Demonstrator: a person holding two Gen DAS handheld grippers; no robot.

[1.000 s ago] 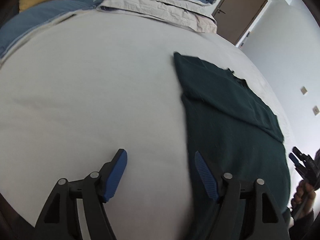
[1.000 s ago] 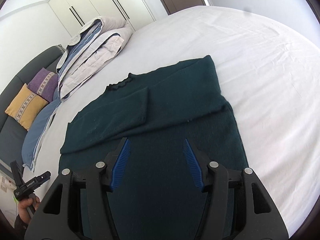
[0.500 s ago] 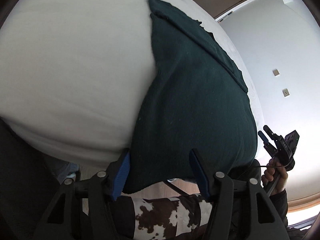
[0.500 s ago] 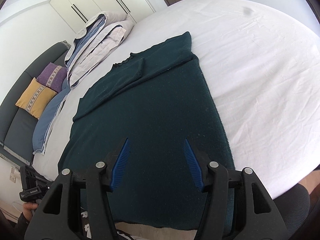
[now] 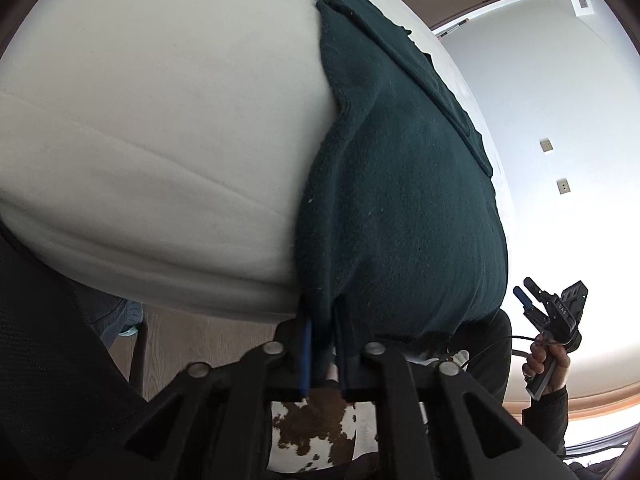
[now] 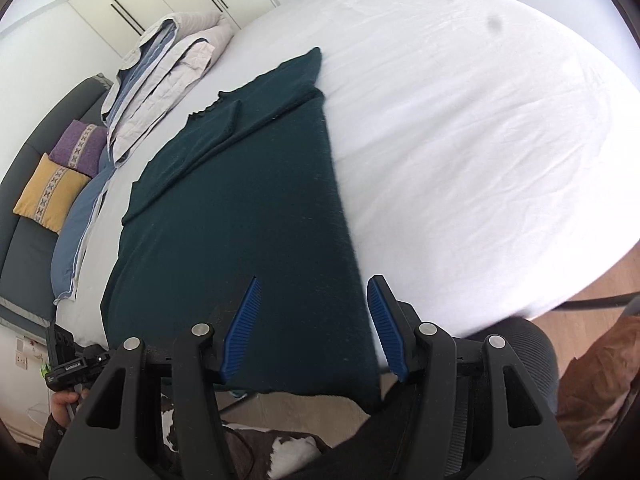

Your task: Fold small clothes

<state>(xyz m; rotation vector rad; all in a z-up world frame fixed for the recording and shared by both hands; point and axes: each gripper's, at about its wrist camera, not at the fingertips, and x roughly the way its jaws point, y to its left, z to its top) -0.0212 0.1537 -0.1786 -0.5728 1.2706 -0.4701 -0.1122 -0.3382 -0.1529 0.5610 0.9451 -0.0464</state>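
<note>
My left gripper [image 5: 322, 344] pinches the sweater's [image 6: 248, 200] near-left hem corner; my right gripper [image 6: 314, 328] hangs spread over the near-right corner. The sweater runs lengthwise away across the bed [image 6: 460, 120].

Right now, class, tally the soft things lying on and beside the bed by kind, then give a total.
Sweater, dark green: 1
Cushions, one yellow, one purple: 2
Folded quilt, grey and blue: 1
Pillow, blue: 1
Total: 5
</note>
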